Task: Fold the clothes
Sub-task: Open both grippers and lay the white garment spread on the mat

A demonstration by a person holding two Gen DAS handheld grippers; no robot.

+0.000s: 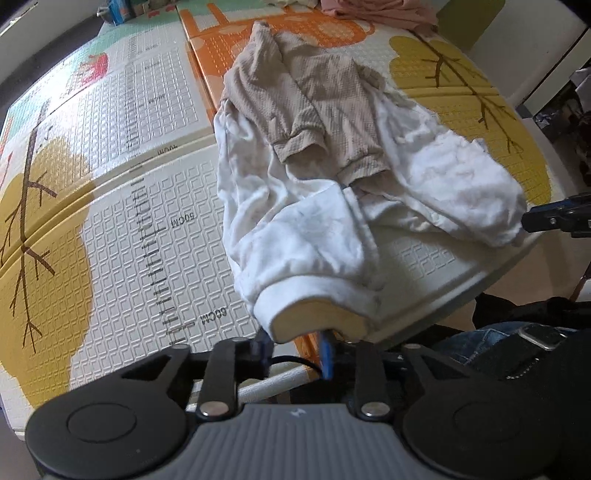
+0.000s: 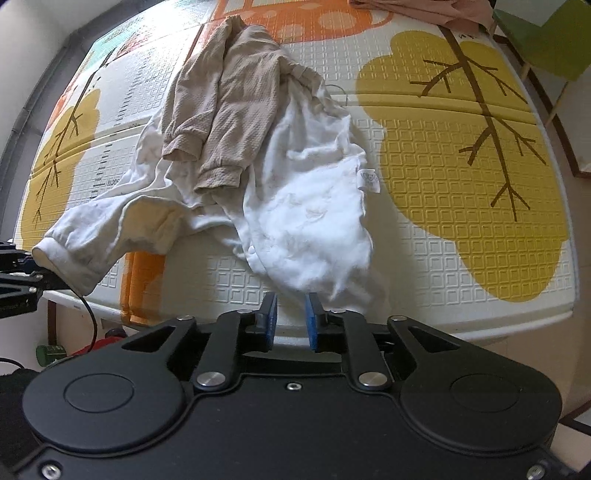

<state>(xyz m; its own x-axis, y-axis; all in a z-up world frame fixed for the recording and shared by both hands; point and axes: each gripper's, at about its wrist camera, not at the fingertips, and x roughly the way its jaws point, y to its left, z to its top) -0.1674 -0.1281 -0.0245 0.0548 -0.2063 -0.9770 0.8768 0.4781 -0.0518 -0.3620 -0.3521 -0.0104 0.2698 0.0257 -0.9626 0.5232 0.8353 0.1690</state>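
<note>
A: On our left, the left gripper (image 1: 295, 343) sits at six o'clock in its own view, its blue pads spread, with the white garment (image 1: 295, 236) and its ribbed cuff (image 1: 314, 295) just above them. The cuff looks pushed up against the pads; whether we grip it, we cannot tell.

B: Agreed. From the right wrist that cuff (image 2: 55, 258) hangs off the mat (image 2: 461, 166) edge at nine o'clock, touching the left gripper (image 2: 22, 273).

A: Moving toward the middle, the white garment lies rumpled on the mat, unfolded, and the beige top (image 2: 221, 110) lies across its upper half, toward twelve o'clock. Its two sleeves point down at us.

B: Both pieces look soft, light and limp. They will sag and bunch wherever we do not support them. The beige knit is ribbed, so it should slip less than the white cotton.

A: The cuffs and hems are the thickest parts, so we judge them the surest places to pinch. A label (image 2: 369, 181) sticks out at the white garment's right edge.

B: On our right, the right gripper (image 2: 291, 317) is at six o'clock in its view, pads parted with a clear gap, holding nothing. The white garment's lower lobe (image 2: 321, 251) ends just above it.

A: At twelve o'clock, far off, pink cloth (image 1: 376, 11) lies at the mat's edge.
</note>
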